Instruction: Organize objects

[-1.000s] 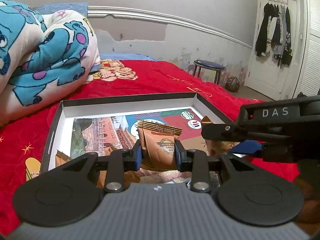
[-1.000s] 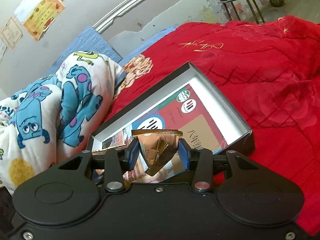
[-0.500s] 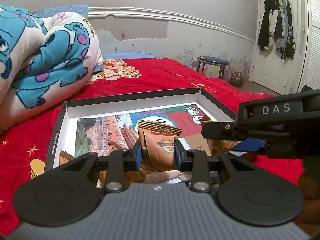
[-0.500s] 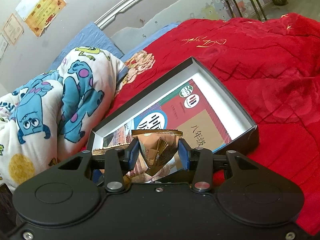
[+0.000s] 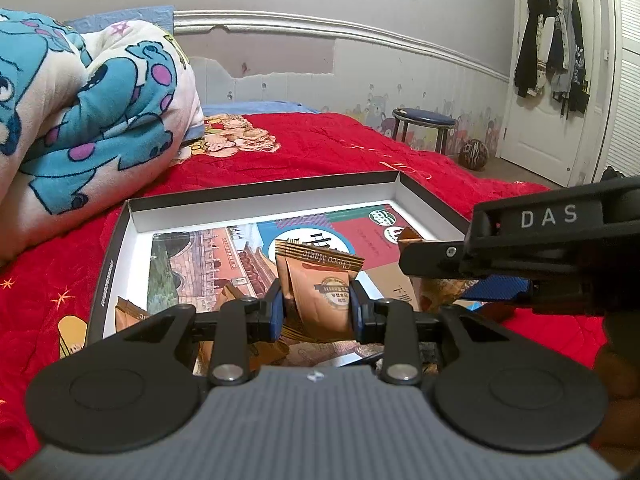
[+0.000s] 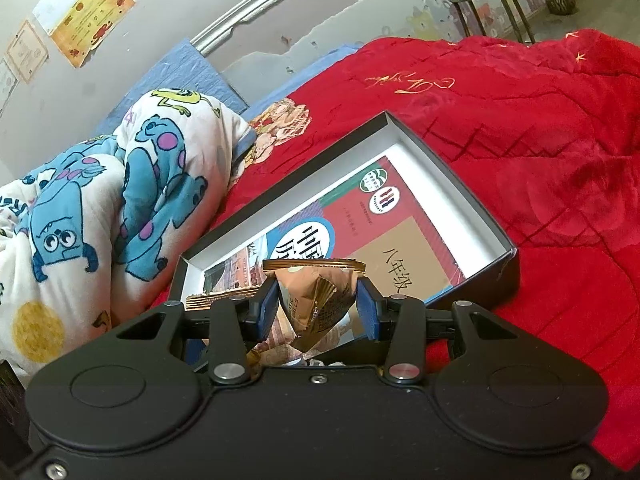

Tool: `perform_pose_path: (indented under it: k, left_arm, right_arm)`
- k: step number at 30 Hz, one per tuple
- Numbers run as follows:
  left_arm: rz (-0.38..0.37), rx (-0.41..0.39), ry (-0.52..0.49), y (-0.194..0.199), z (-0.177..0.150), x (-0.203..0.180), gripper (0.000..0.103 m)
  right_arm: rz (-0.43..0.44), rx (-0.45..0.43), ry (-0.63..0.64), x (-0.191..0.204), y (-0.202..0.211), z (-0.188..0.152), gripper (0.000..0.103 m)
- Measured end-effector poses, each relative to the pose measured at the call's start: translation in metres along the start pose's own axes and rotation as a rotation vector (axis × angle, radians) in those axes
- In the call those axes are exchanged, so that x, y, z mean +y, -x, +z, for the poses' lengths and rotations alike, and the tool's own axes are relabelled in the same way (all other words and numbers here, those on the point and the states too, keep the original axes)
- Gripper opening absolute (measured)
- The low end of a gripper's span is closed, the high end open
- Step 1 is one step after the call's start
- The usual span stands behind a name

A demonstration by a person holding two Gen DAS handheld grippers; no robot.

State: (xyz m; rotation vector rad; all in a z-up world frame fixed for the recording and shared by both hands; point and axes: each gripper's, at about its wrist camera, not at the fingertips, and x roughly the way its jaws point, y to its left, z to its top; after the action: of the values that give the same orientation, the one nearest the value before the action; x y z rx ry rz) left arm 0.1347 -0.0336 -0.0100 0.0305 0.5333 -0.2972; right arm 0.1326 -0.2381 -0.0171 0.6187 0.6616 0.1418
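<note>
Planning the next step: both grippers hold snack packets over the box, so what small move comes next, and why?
Probably lower the left gripper and release its packet into the box. Both grippers are shut on packets above the book inside; other packets already lie there.

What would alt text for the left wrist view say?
The left claw grips an upright brown snack packet over an open black box holding a colourful book, on a red bedspread. The right claw reaches in from the right.
</note>
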Motion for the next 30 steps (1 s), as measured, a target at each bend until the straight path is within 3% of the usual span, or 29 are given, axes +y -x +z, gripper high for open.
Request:
perform_pose_path:
  k: [30]
  left_arm:
    - [-0.006,0.044,-0.012,-0.0069,-0.0061,-0.0025,0.038]
  right_arm:
    - [0.005,0.020,-0.013,-0.0038,-0.0069,-0.0006,0.041]
